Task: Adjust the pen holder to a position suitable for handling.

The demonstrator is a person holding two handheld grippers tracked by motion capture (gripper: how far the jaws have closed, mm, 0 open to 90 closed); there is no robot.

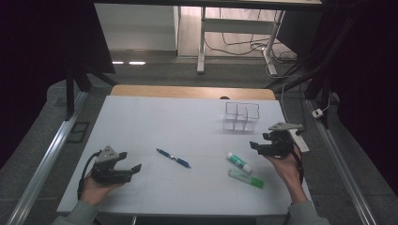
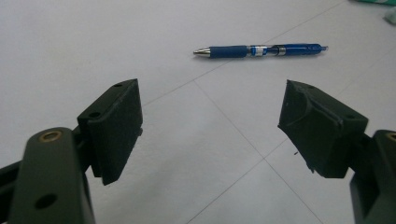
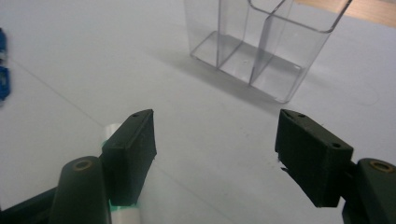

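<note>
A blue pen (image 1: 173, 158) lies near the middle of the white table, and it sits just beyond the left gripper's jaws (image 2: 259, 50). My left gripper (image 1: 133, 168) rests low at the front left, open and empty (image 2: 210, 126). A white glue stick with a green band (image 1: 239, 161) and a green tube (image 1: 246, 178) lie at the front right. My right gripper (image 1: 256, 146) hovers above and right of them, open with nothing held (image 3: 215, 149); the glue stick's white end (image 3: 111, 130) peeks out behind its left jaw. A clear divided organizer (image 1: 241, 116) stands farther back, ahead of the right gripper (image 3: 261, 46).
The white table sheet (image 1: 155, 122) has a wooden strip (image 1: 187, 91) along its far edge. A metal rail (image 1: 42, 164) runs on the left and another rail (image 1: 345, 173) on the right. Desk legs and cables (image 1: 244, 44) lie on the floor beyond.
</note>
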